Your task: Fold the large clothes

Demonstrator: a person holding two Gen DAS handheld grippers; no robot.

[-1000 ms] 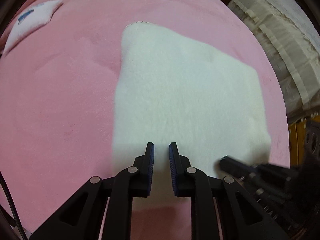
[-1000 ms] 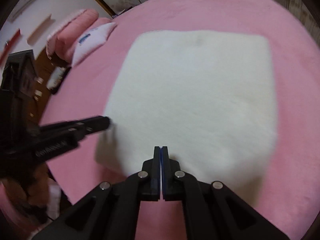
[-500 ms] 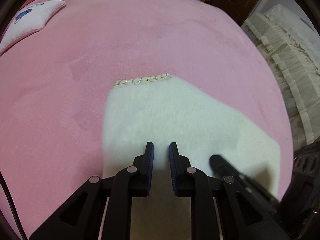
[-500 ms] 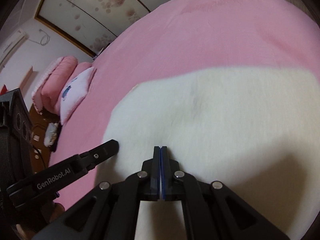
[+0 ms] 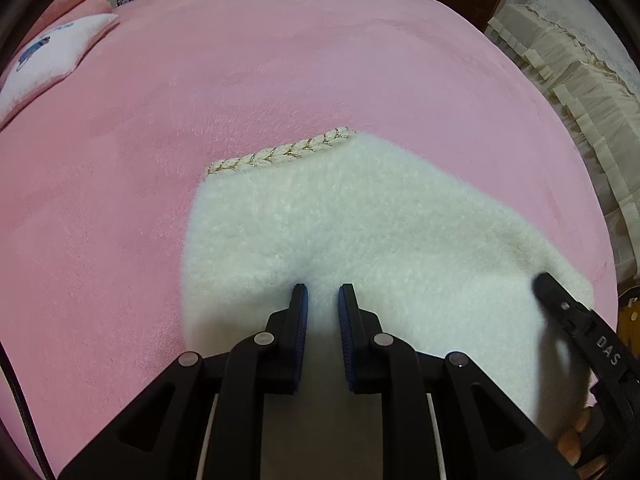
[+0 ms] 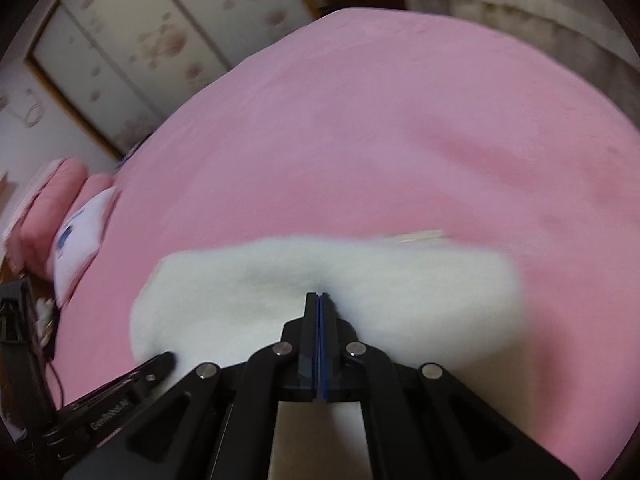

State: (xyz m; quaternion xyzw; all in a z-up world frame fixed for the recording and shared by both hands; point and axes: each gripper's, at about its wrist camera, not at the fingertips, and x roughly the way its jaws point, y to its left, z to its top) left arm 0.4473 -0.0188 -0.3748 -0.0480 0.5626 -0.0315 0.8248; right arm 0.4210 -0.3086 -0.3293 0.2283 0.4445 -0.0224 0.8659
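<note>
L gripper (image 5: 323,290): jaws a narrow gap apart, tips sunk into the near edge of the white fleece garment (image 5: 360,240); fleece fills the gap, but whether the pads pinch it cannot be told. R gripper (image 6: 319,295): jaws fully together, blue pads meeting, tips pressed against the fleece near its front edge; nothing visible between them. In the L wrist view the R gripper enters at the lower right, over the garment's right part, w/ fingertips of the person's hand (image 5: 576,436) showing below it. Garment lies folded on the pink bedspread (image 5: 200,92), at its near side, w/ a braided cream-and-gold trim (image 5: 280,155) along the far left edge. Further back, left: white pillow w/ blue print (image 5: 52,60). Right of the bed: cream ruffled fabric (image 5: 568,80). Far end, R wrist view: floral sliding doors (image 6: 160,40); that view is motion-blurred.
</note>
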